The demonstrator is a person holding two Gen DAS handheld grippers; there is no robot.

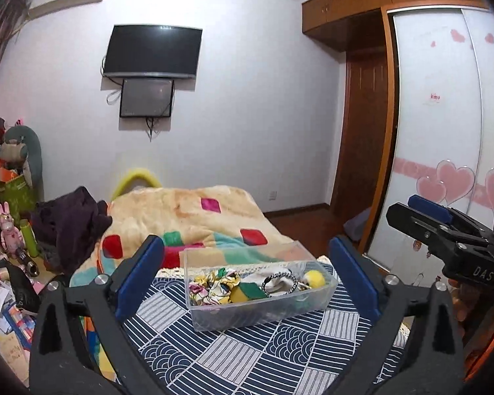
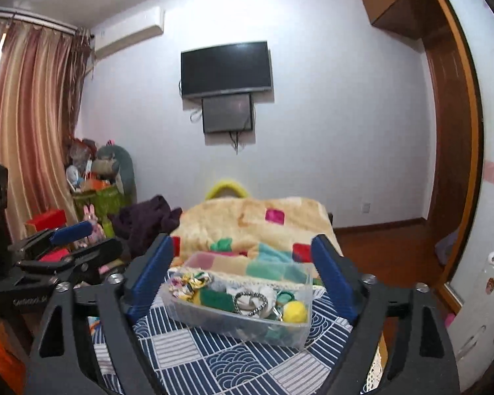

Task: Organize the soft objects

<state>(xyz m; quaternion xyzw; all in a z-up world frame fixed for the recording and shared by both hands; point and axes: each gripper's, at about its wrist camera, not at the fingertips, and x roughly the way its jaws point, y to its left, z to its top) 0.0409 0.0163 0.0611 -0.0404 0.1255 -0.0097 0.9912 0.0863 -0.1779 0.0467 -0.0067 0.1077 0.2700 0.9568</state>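
A clear plastic box (image 1: 194, 260) stands on a blue-and-white patterned cloth (image 1: 247, 355); it also shows in the right wrist view (image 2: 299, 332). In it lie a flowery scrunchie (image 1: 210, 284), a green-and-yellow sponge (image 1: 247, 291), a beaded hair ring (image 1: 278, 284) on white cloth, and a yellow pom-pom (image 1: 314, 278). My left gripper (image 1: 247, 279) is open and empty, jaws wide, just short of the box. My right gripper (image 2: 242, 279) is open and empty, also in front of the box. Each gripper shows in the other's view, the right one (image 1: 444, 230) and the left one (image 2: 72, 247).
A bed with a cream patchwork blanket (image 1: 187, 210) lies behind the cloth. Dark clothes (image 1: 72, 223) lie at its left. A cluttered corner with toys and bags (image 1: 10, 197) is at far left. A wardrobe with sliding doors (image 1: 438, 115) stands at right.
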